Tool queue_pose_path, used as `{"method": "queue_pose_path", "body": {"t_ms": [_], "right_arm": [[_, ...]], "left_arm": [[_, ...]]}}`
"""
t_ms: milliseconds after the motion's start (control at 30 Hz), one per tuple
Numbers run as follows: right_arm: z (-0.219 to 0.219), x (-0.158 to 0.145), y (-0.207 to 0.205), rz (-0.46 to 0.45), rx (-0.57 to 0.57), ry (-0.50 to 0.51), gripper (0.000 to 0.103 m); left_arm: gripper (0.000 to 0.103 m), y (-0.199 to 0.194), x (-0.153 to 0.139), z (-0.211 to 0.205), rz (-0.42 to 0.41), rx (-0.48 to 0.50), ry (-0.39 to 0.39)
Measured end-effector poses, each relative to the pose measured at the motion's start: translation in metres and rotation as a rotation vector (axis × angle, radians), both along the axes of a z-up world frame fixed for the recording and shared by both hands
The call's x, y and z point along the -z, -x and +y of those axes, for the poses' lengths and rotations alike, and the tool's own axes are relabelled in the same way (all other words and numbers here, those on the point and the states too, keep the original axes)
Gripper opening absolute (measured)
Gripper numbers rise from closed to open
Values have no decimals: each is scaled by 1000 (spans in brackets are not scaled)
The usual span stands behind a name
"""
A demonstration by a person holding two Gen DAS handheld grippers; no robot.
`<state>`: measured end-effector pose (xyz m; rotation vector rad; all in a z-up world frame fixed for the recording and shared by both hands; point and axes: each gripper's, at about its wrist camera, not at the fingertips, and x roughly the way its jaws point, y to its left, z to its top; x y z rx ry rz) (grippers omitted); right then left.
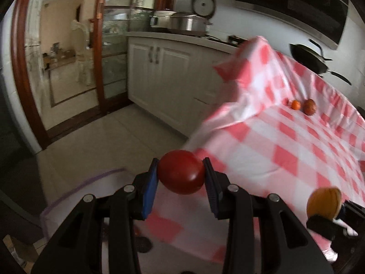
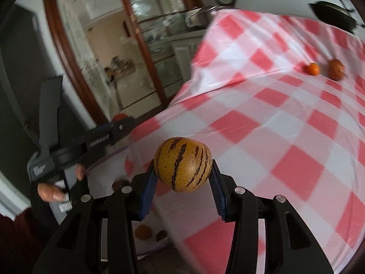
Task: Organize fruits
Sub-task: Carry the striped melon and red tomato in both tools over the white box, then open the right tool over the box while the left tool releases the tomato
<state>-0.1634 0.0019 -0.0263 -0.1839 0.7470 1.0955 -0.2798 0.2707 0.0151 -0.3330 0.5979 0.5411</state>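
The left hand-held gripper (image 1: pixel 181 174) was clamped on a red tomato (image 1: pixel 181 171), its blue pads pressed against the fruit's two sides. It held the tomato in the air over the near corner of the worktop (image 1: pixel 285 141), which was covered by a pink-and-white checked cloth. Below and to the left of it showed the purple-edged rim of a clear container (image 1: pixel 75 189), whose bottom was mostly hidden behind the gripper's black body.

The right hand-held gripper (image 2: pixel 182 166) was clamped on a round yellow-brown fruit with dark stripes, a pepino melon (image 2: pixel 182 164) by its look, and held it above the cloth. In the right wrist view the left gripper appeared at the left edge, a person's fingers (image 2: pixel 51 191) curled around its handle. Beneath it lay the same container (image 2: pixel 109 157), with an orange-brown fruit (image 2: pixel 142 231) and a darker small one (image 2: pixel 161 235) inside; both were too blurred to name.

Far back on the worktop sat a small tangerine (image 2: pixel 313 69) and, just beside it, a brownish round fruit (image 2: pixel 336 69), the two apart from each other and well away from both grippers.
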Motion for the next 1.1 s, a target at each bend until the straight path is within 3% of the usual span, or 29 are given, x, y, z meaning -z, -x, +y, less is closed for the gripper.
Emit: {"method": "queue_pose_path", "body": {"t_ms": [267,433,567,767,933,1100], "right_arm": [[48,24,72,-136,-276,129,44],[78,61,94,-123,-386,262,44],[100,101,91,-86,-396,407,44],[129,146,86,-108,-386,584,44],[141,166,89,-97,-405,648,44],[148,174,83,-94,-403,676,45]], "left_arm": [[39,43,29,59,37,-174,78],[39,50,61,85,130,-225,129],[39,50,99,96,249,-216,192],[39,59,145,82,379,-163,294],[39,63,166,68,479,-123,335],[39,54,174,62,560,-85,309]]}}
